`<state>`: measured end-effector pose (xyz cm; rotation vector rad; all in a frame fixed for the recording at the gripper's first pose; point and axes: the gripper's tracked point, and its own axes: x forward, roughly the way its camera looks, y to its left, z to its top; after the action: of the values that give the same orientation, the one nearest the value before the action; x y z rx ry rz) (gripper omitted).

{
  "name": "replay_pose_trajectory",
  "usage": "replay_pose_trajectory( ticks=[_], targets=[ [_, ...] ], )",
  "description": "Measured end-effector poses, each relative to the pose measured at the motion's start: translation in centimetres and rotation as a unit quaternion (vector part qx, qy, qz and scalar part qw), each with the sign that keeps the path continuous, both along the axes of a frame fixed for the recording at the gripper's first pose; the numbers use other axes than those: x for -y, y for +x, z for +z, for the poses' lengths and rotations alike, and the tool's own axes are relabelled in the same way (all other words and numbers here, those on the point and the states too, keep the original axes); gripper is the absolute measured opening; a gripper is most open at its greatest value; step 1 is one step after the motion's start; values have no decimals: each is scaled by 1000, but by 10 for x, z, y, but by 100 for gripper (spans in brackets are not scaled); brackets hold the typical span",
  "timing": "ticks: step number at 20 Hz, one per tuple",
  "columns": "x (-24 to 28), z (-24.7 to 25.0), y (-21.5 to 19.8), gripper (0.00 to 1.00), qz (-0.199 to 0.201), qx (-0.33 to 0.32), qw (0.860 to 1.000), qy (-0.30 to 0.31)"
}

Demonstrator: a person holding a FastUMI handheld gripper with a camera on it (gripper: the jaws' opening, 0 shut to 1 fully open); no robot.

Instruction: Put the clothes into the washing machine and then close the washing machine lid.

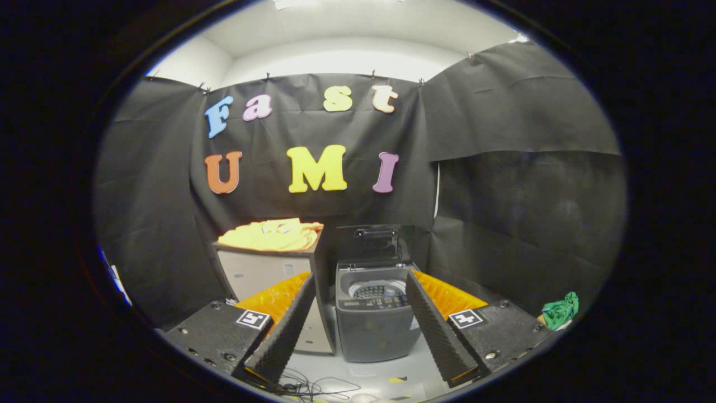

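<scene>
Near the bottom middle of the frame, the gripper (358,330) fingers are wide apart, holding nothing. Go up and left to the yellow clothes (272,234) first; the washing machine (375,302) lid (376,242) is open

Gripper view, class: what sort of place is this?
Probably a staged recording booth: black cloth walls, a small grey top-loading washing machine with lid up, yellow clothes nearby, open gripper facing it.
</scene>
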<state>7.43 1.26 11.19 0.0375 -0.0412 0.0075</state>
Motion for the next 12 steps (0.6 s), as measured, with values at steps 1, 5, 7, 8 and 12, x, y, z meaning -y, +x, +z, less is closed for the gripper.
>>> replay_pose_trajectory(
  ticks=[1,5,7,8,12],
  targets=[
    [-4,12,10,100,5,0,1000,0],
    [-26,67,62,100,22,19,1000,-8],
    [-44,92,90,100,37,26,999,-12],
    [-51,100,105,100,44,24,999,-14],
    [-102,132,167,100,87,15,996,-14]
  ],
)
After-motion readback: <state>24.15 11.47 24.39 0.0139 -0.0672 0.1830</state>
